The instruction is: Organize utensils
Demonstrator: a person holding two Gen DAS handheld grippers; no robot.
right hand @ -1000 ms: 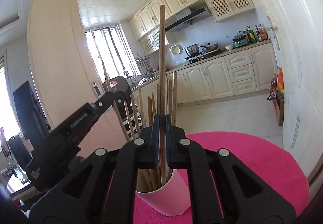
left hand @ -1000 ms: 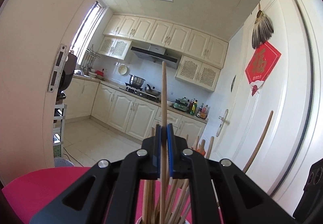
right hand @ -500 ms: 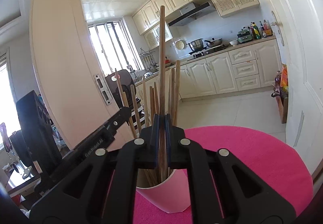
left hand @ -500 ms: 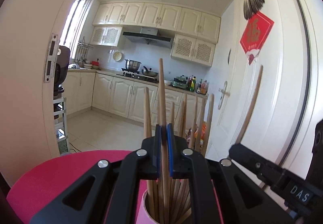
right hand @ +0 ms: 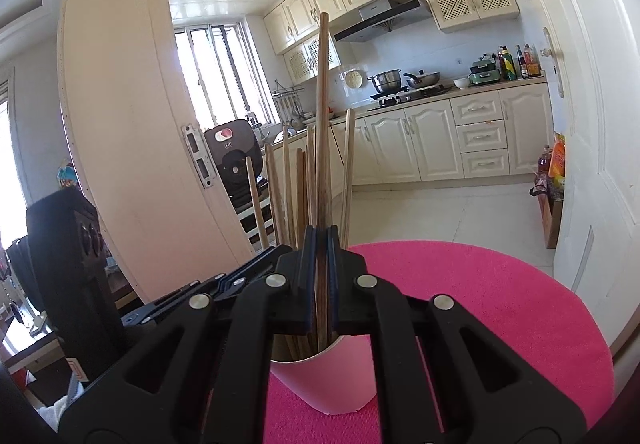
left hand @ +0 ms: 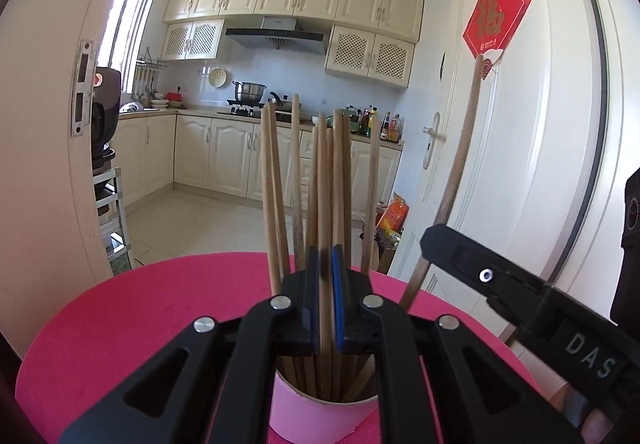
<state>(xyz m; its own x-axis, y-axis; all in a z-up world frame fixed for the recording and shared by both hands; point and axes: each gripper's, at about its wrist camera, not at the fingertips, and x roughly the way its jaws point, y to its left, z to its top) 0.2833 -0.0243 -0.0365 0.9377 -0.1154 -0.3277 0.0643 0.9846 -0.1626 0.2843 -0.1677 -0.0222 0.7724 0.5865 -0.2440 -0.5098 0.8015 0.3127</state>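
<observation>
A pink cup [left hand: 320,418] stands on a round pink table [left hand: 132,316] and holds several wooden chopsticks [left hand: 272,188]. My left gripper [left hand: 325,264] is shut on one chopstick [left hand: 322,180] whose lower end sits inside the cup. My right gripper [right hand: 319,240] is shut on a darker chopstick [right hand: 322,104], upright over the cup [right hand: 328,380]. The right gripper also shows in the left wrist view [left hand: 424,244], holding its chopstick [left hand: 460,172] just right of the cup. The left gripper's body shows at the left of the right wrist view [right hand: 224,284].
A cream door [right hand: 120,104] stands close on the left and a white door [left hand: 520,164] on the right. Kitchen cabinets [left hand: 224,156] and a stove lie beyond the tiled floor. The table's edge [right hand: 580,304] is near on the right.
My left gripper has come down with its chopstick, so its lower end now stands among the others in the cup. My right gripper has lowered slightly toward the cup, still holding its chopstick.
</observation>
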